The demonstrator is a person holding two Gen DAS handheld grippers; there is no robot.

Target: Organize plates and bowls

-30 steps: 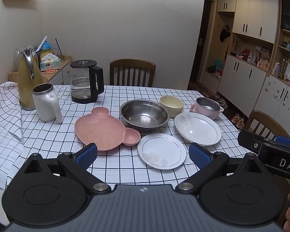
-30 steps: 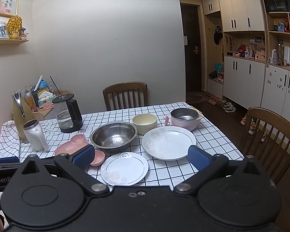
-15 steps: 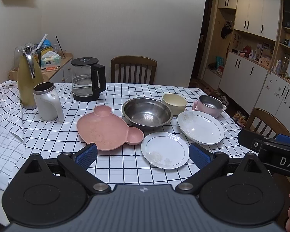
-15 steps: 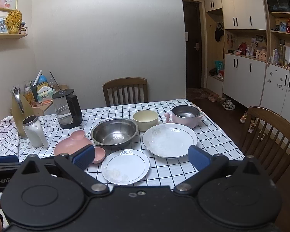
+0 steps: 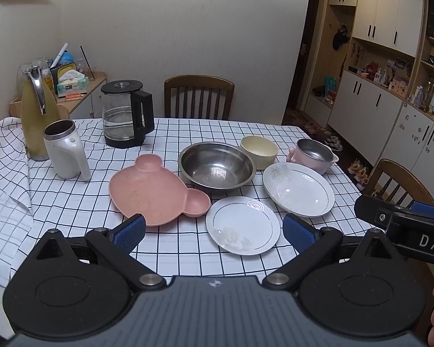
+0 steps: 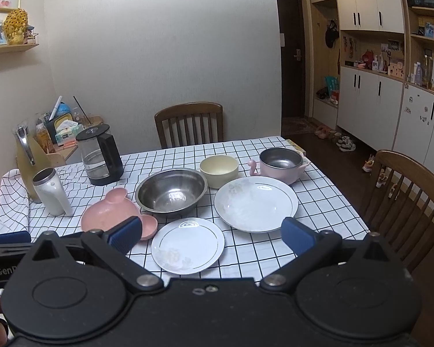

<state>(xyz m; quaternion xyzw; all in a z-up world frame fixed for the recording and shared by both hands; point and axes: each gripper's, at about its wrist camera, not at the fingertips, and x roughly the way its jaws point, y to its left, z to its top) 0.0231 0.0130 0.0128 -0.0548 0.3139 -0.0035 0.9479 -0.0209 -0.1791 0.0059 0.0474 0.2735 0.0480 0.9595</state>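
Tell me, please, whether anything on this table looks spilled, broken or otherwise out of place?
Nothing looks spilled or broken. The one untidy thing is the checked tablecloth, rumpled and folded over at its left end beside the white jug. The dishes all sit upright and unstacked, including the steel bowl and pink bear-shaped plate.

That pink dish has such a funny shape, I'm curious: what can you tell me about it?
The pink plate is shaped like a bear's head: one wide, shallow main well with two small round ear compartments. It looks like matte plastic and seems empty. It lies flat on the checked tablecloth, left of the steel bowl and just behind the small white plate. Nothing grips it.
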